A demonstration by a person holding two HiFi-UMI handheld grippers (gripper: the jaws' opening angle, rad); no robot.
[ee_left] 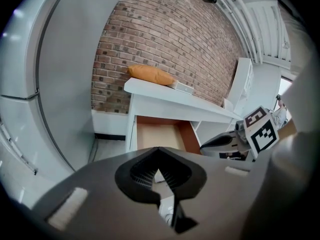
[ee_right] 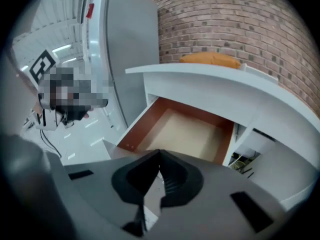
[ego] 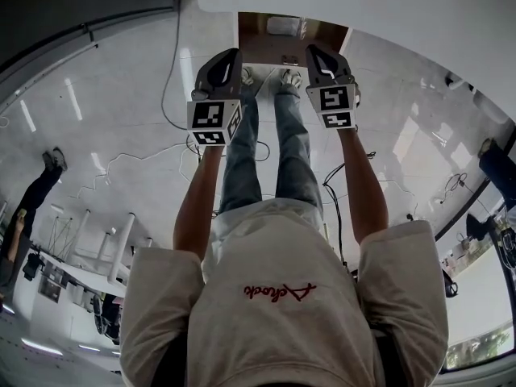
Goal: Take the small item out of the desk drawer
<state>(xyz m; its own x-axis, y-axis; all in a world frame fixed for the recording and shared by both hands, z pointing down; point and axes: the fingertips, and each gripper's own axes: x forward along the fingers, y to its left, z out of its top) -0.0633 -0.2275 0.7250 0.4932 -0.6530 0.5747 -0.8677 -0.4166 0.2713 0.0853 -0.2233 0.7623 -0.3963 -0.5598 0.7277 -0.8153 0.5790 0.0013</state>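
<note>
At the back of the open desk drawer (ego: 270,48), close under the desk's edge, the small item (ego: 284,25): pale, rounded, soft-cornered; caught by the head view only, and too small there for finer detail; not to be made out in either gripper view, just bare tan drawer floor and red-brown side walls there; left gripper (ee_left: 159,150) clenched, dark ribbed pads meeting at the tips, nothing between them; right gripper (ee_right: 160,153) clenched likewise and empty; both held in the air near the drawer's front, one toward each side, apart from each other; from the head view, matte grey shells and black-and-white marker cubes, bare forearms behind, jeans and pale shoes between them below; only from the gripper views, the white desk top (ee_right: 215,86) with its smooth rounded edge, an orange cushion (ee_left: 150,75) lying on it, a rough brick wall (ee_left: 175,34) behind, a tall smooth grey cabinet (ee_right: 130,54) just beside the desk at the picture's left; drawer open upward and toward the person, overhung at the back by the desk top, so less room above the item there; glossy white floor (ego: 121,111) wide and open on both sides, thin cables (ego: 133,161) trailing across it at the left.
</note>
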